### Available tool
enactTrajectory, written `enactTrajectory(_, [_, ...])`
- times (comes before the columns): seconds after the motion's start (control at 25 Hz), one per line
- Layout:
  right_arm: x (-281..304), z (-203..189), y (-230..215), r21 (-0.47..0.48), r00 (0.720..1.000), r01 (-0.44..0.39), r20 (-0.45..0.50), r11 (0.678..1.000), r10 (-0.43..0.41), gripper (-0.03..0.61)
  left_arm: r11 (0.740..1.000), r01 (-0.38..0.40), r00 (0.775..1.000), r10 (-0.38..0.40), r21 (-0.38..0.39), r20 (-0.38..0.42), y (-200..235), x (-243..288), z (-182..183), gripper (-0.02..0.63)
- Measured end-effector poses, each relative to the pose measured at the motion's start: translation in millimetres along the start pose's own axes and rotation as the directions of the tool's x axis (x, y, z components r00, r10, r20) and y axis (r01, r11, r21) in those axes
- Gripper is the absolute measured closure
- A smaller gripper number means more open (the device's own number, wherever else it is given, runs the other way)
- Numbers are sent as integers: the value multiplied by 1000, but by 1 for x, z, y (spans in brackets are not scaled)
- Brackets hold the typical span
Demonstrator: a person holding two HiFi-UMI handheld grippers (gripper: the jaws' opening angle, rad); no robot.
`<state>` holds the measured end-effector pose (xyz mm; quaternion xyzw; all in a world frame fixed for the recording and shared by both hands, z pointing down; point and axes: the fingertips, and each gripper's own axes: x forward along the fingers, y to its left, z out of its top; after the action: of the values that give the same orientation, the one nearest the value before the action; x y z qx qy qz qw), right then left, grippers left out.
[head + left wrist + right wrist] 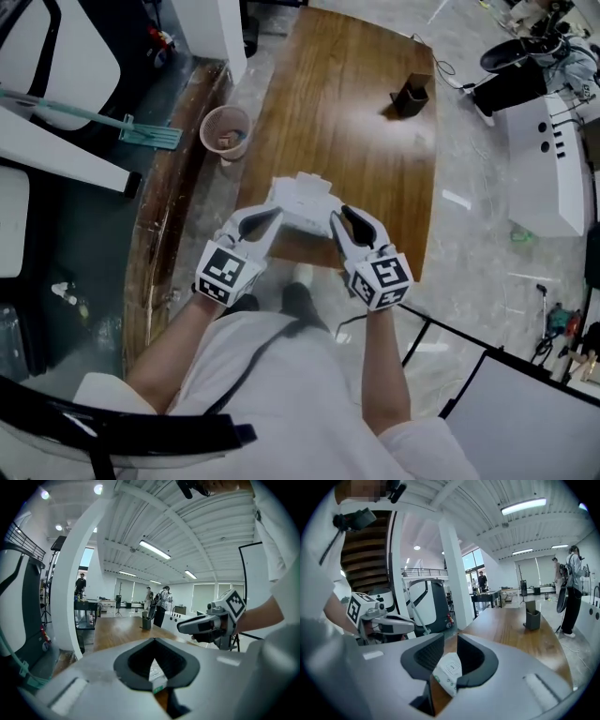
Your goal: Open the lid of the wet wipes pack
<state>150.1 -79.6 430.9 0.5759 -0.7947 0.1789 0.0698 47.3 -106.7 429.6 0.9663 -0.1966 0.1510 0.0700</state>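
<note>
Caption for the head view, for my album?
Left gripper and right gripper hold a wet wipes pack above a wooden table.

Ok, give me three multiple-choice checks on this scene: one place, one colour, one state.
1. Where on the brown wooden table does the dark square holder stand?
A. near end
B. far end
C. middle

2. What colour is the soft plastic wet wipes pack?
A. white
B. red
C. black

3. The right tongs are:
A. wide open and empty
B. closed on the pack
C. resting on the table

Answers:
1 B, the head view shows it at the far end.
2 A, it shows white in every view.
3 B, the right gripper view shows the pack pinched between the pads.
</note>
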Motion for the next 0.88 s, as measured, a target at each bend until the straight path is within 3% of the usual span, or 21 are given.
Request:
enactTrajectory(0.36, [-58,40,61,-39,989,57,139,998,-51,569,993,88,994,-92,74,58,-20,-30,35,612])
enactTrajectory(0.88, [-88,47,87,-27,968,146,211,989,-137,571,975,170,974,-188,143,127,-43,-62,65,612])
